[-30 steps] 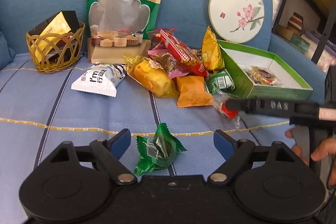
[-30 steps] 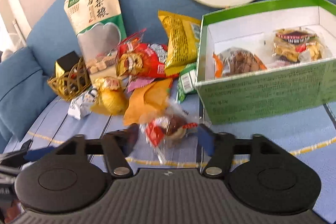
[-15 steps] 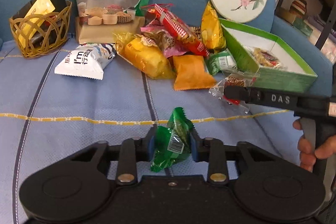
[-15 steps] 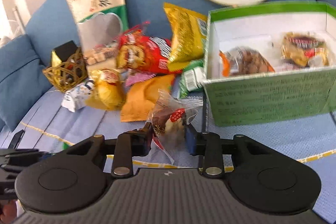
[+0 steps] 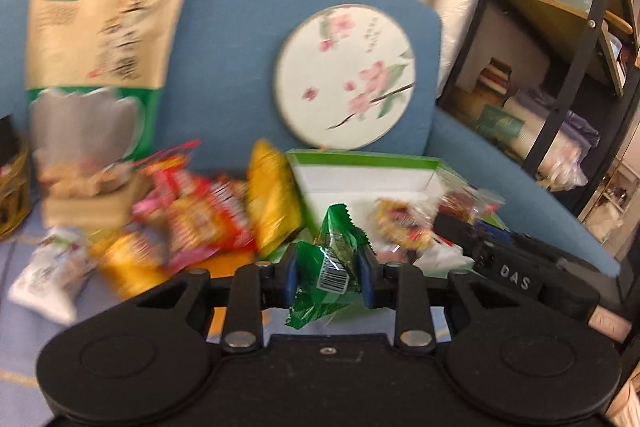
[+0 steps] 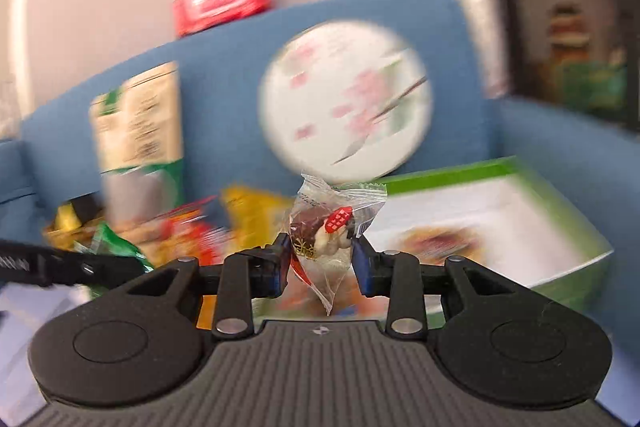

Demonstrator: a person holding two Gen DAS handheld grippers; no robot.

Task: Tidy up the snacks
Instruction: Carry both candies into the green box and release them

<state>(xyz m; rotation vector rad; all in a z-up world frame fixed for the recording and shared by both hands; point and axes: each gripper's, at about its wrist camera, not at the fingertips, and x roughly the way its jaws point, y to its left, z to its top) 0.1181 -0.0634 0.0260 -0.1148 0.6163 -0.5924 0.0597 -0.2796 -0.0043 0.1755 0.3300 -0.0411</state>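
We hold our left gripper [image 5: 328,279] closed on a green-wrapped snack [image 5: 329,269], its blue pads pressing the foil from both sides; the packet stands upright between the fingers, barcode label facing the camera, its serrated top edge above the fingertips and its lower end hanging below them. We hold our right gripper [image 6: 319,261] closed on a clear-wrapped snack [image 6: 326,231], a dark and white treat with a red patch, whose crimped top fans out above the fingers and whose tail hangs down between them.

Ahead of the left gripper and slightly to its right sits the green box [image 5: 362,159], open, white inside, with a wrapped snack lying in it. From the right gripper the same box [image 6: 472,171] lies ahead and to the right, blurred. Just to the right of the left gripper, our right gripper's black body, lettered DAS, reaches toward the box with its clear packet at the tip.

Ahead and to the left of both grippers lies the pile of snack packets [image 5: 208,219], red, yellow and orange, much smeared by motion. Behind it, a tall grain pouch [image 5: 100,59] leans on the blue sofa back [image 5: 232,27], and a round floral fan [image 5: 346,77] rests against the sofa back directly beyond the box. At the far left edge a wicker basket [image 5: 12,199] shows partly.
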